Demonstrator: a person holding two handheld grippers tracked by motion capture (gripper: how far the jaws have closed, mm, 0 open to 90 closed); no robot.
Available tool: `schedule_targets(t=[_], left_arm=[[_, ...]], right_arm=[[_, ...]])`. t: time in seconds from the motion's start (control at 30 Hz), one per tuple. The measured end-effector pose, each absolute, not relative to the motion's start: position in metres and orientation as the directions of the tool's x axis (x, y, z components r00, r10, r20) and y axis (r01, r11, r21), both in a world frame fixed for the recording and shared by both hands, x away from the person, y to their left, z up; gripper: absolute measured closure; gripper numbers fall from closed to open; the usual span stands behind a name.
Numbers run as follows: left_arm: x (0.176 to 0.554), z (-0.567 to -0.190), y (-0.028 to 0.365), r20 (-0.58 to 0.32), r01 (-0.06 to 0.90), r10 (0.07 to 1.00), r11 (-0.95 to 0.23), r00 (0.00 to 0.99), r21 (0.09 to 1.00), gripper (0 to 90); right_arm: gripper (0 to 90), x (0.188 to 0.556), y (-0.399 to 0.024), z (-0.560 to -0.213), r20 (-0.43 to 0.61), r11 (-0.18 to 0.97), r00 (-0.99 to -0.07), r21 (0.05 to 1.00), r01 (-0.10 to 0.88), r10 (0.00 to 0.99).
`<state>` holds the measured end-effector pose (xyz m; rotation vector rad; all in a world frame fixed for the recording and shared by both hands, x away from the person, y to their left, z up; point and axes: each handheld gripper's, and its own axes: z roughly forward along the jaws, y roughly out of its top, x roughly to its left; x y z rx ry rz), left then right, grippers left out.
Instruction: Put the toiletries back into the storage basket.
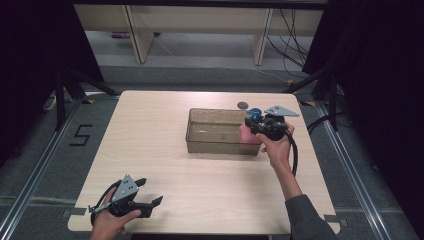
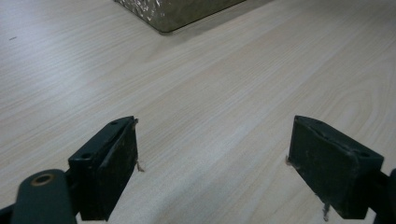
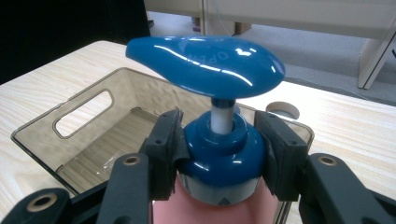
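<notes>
A pink pump bottle (image 1: 246,134) with a blue pump head (image 3: 205,60) hangs at the right end of a clear smoky plastic bin (image 1: 200,131). My right gripper (image 1: 259,125) is shut on the bottle's blue collar (image 3: 219,151), one pad on each side. The bottle stands upright, over the bin's near right corner. The bin's floor (image 3: 112,144) is bare. My left gripper (image 1: 150,192) rests open low over the table's front left, nothing between its pads (image 2: 114,163). A corner of the bin (image 2: 177,11) shows far ahead of it.
The light wooden table (image 1: 165,165) carries a small round ring or lid (image 1: 243,105) just behind the bin. Dark tripod legs (image 1: 67,85) flank the table. Shelving legs (image 1: 135,35) and cables (image 1: 292,40) stand on the floor beyond.
</notes>
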<state>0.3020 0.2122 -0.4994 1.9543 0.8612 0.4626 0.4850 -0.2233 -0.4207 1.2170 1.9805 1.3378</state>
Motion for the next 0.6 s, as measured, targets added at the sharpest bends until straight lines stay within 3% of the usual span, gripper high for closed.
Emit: schedule_targets(t=[0.57, 0.6], left_arm=[[0.3025, -0.4993, 0.2125, -0.019, 0.376, 0.725, -0.334, 0.689, 0.864, 15.4], [0.3024, -0.4992, 0.2126, -0.017, 0.375, 0.724, -0.337, 0.69, 0.864, 15.3]], right_arm=[[53.4, 0.4841, -0.2273, -0.4255, 0.048, 0.177, -0.514, 0.907, 0.381, 0.856], [53.4, 0.4839, -0.226, -0.4262, 0.08, 0.155, -0.518, 0.905, 0.396, 0.852]])
